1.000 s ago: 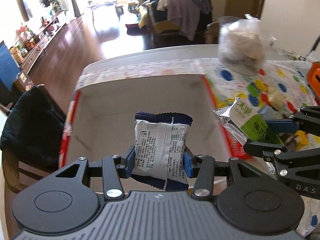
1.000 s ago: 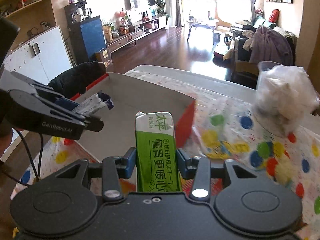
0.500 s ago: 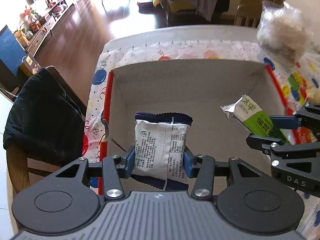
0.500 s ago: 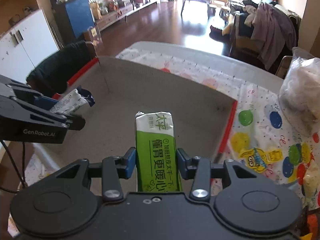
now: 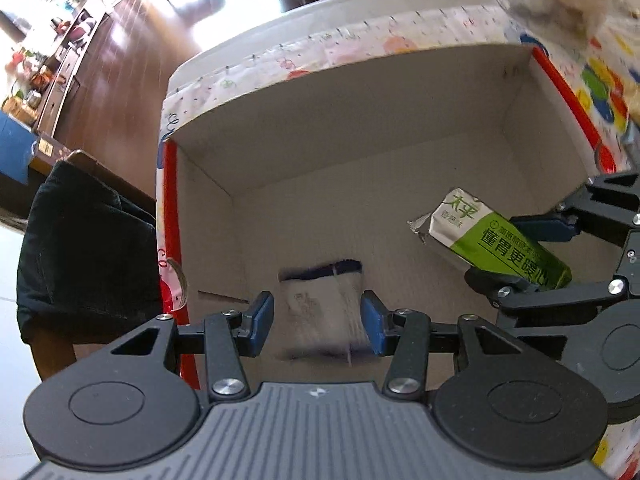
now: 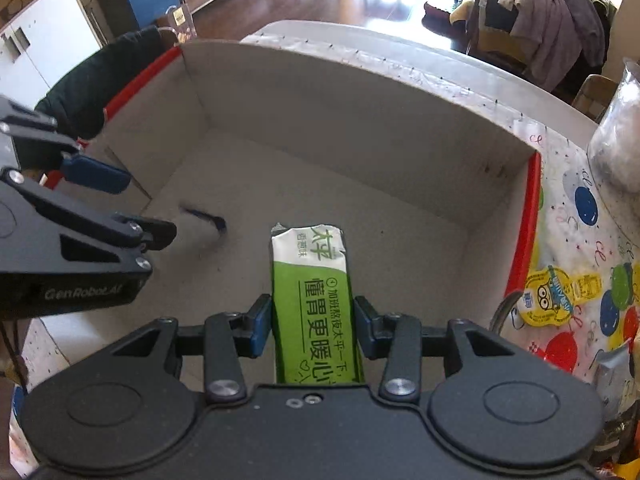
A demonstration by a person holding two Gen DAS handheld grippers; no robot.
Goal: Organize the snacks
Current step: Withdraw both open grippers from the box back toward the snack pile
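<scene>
Left gripper (image 5: 318,318) angled down into the cardboard box (image 5: 360,92), jaws parted. White-and-navy snack packet (image 5: 322,312) between them, motion-blurred, no longer clamped as 0.5 s ago. Right gripper (image 6: 313,326) also tilted into the box, clamped on the green biscuit pack (image 6: 316,300); its tip is lower, nearer the box floor, than before.

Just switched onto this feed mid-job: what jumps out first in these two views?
The big open cardboard box fills both views. The green snack pack sits clamped in the right gripper above the box floor. The left gripper has its fingers apart, and between them the blue-and-white snack packet shows motion-blurred over the box floor, apparently dropping.
</scene>
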